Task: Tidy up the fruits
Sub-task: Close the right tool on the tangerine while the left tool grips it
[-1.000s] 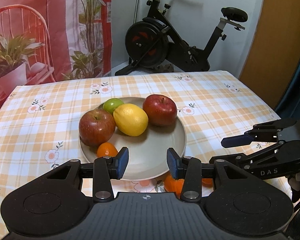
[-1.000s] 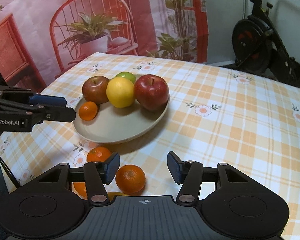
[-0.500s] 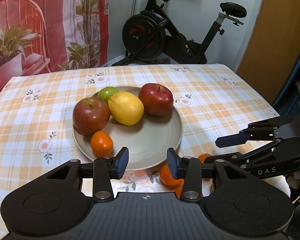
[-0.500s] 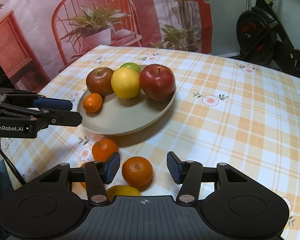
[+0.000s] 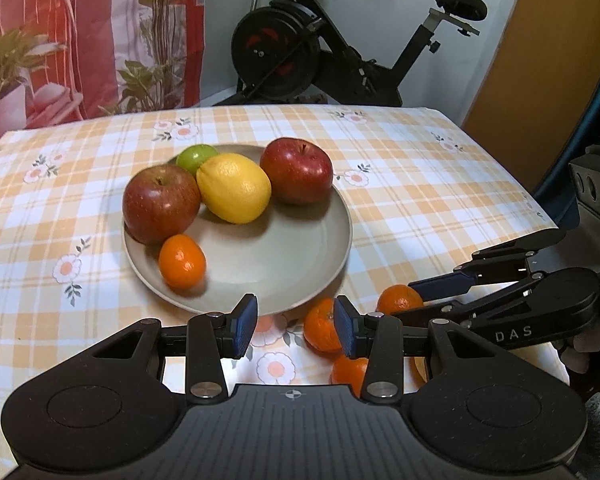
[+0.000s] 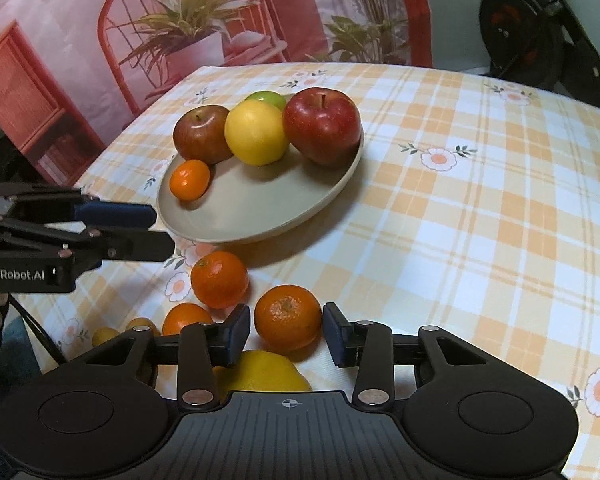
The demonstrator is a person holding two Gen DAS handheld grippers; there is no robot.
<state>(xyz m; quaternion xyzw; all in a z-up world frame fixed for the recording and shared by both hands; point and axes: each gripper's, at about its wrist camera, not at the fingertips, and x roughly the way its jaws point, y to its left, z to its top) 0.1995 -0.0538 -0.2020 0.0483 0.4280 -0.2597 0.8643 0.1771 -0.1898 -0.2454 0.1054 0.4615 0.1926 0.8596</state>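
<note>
A grey plate [image 5: 300,256] [image 6: 260,208] on the checked tablecloth holds two red apples [image 5: 160,202] [image 5: 298,170], a lemon [image 5: 234,188], a green fruit [image 5: 196,156] and a mandarin [image 5: 182,260]. Several loose mandarins lie on the cloth near the plate's front edge [image 5: 320,328] [image 6: 219,278]. My right gripper [image 6: 286,334] is open with one mandarin [image 6: 288,322] between its fingers, not gripped. A lemon [image 6: 262,372] lies just under it. My left gripper [image 5: 296,326] is open and empty, low over the plate's near rim.
An exercise bike [image 5: 320,52] stands beyond the table's far edge. A printed backdrop with a chair and plants [image 6: 180,40] hangs behind the table. The cloth to the right of the plate [image 6: 480,200] is bare. Small yellow fruits [image 6: 104,336] lie near the table edge.
Both grippers have moved forward and lower. The mandarin that lay ahead of the right gripper now sits between its fingers. The left gripper has shifted left relative to the plate.
</note>
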